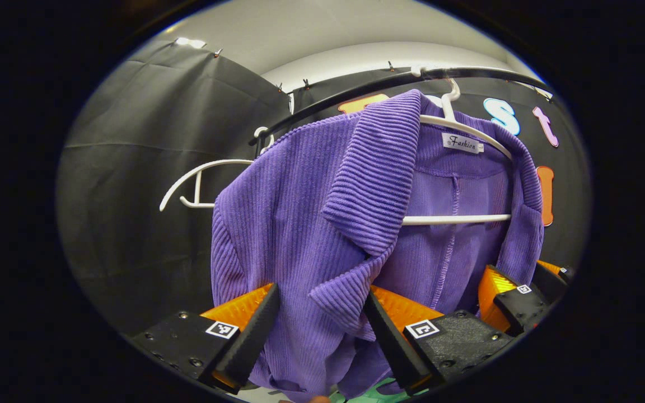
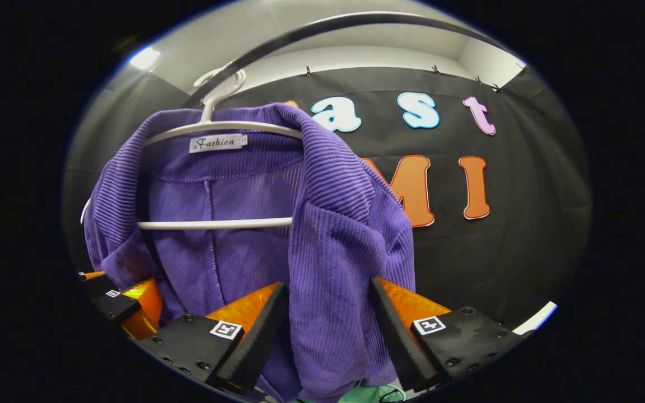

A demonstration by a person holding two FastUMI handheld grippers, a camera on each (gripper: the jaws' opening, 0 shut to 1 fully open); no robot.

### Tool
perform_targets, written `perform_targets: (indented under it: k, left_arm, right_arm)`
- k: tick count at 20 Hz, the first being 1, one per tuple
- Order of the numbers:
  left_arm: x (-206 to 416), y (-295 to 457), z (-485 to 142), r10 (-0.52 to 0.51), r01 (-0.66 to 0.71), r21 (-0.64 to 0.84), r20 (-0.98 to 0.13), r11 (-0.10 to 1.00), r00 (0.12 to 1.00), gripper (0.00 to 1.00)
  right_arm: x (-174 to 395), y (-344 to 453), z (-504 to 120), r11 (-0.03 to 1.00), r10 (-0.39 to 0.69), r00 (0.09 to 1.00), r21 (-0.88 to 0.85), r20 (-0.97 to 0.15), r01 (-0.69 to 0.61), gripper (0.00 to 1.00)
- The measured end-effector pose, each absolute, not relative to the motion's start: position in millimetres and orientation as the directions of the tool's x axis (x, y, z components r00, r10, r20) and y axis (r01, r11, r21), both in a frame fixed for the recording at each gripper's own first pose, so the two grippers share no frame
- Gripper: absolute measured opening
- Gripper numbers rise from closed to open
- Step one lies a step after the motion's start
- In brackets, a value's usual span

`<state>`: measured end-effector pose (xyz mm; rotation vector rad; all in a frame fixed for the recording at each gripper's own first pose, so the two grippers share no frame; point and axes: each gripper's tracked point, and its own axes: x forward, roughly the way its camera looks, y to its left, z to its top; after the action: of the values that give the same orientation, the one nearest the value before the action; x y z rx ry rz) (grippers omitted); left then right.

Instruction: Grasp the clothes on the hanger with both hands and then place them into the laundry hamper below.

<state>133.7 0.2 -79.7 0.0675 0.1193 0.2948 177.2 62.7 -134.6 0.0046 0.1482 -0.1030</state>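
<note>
A dark curved rail [image 1: 356, 92] runs overhead — an empty white hanger [image 1: 199, 182] hooks onto it.

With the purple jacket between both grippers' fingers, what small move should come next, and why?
Probably close both grippers. The purple jacket still hangs on the white hanger, one front panel lies between the open fingers of the left gripper, the other between those of the right gripper. Neither seems to pinch it yet.

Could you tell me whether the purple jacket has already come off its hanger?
No, the purple jacket hangs on the white hanger, hooked over the rail.
</note>
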Motion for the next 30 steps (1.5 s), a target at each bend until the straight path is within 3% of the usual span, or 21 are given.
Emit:
perform_targets:
  k: [1, 2, 4, 6, 10, 13, 23, 30]
  left_arm:
    - [135, 1, -80, 0.296, -0.288, 0.086, -0.109, 0.954, 0.949, 0.93]
    - [136, 2, -80, 0.299, -0.290, 0.088, -0.110, 0.953, 0.948, 0.87]
    - [137, 11, -80, 0.317, -0.307, 0.100, -0.108, 0.947, 0.942, 0.58]
    - [140, 12, -81, 0.291, -0.283, 0.087, -0.111, 0.955, 0.950, 0.30]
    - [134, 6, -77, 0.143, -0.144, 0.002, -0.114, 0.990, 0.983, 0.08]
    - [118, 13, -70, 0.094, -0.094, 0.007, -0.112, 0.996, 0.989, 0.02]
    - [67, 24, -23, 0.010, -0.008, 0.030, -0.078, 1.000, 0.997, 0.00]
    - [41, 22, 9, -0.104, 0.107, 0.106, -0.031, 0.989, 0.994, 0.00]
  right_arm:
    - [182, 62, -137, 0.995, -0.102, 0.983, 0.003, -0.154, 0.103, 0.89]
    - [186, 60, -140, 0.995, -0.102, 0.982, 0.005, -0.160, 0.104, 0.96]
    - [187, 56, -140, 0.995, -0.094, 0.983, 0.017, -0.158, 0.098, 0.87]
    - [184, 51, -134, 0.996, -0.077, 0.987, 0.042, -0.139, 0.084, 0.73]
    - [169, 34, -118, 0.996, -0.068, 0.992, 0.045, -0.107, 0.073, 0.38]
    - [157, 22, -102, 0.997, -0.050, 0.995, 0.051, -0.090, 0.055, 0.14]
    - [100, -25, 4, 0.988, -0.119, 0.983, -0.080, 0.138, 0.131, 0.14]
    - [86, -48, 20, 0.997, -0.081, 0.985, -0.005, 0.155, 0.083, 0.14]
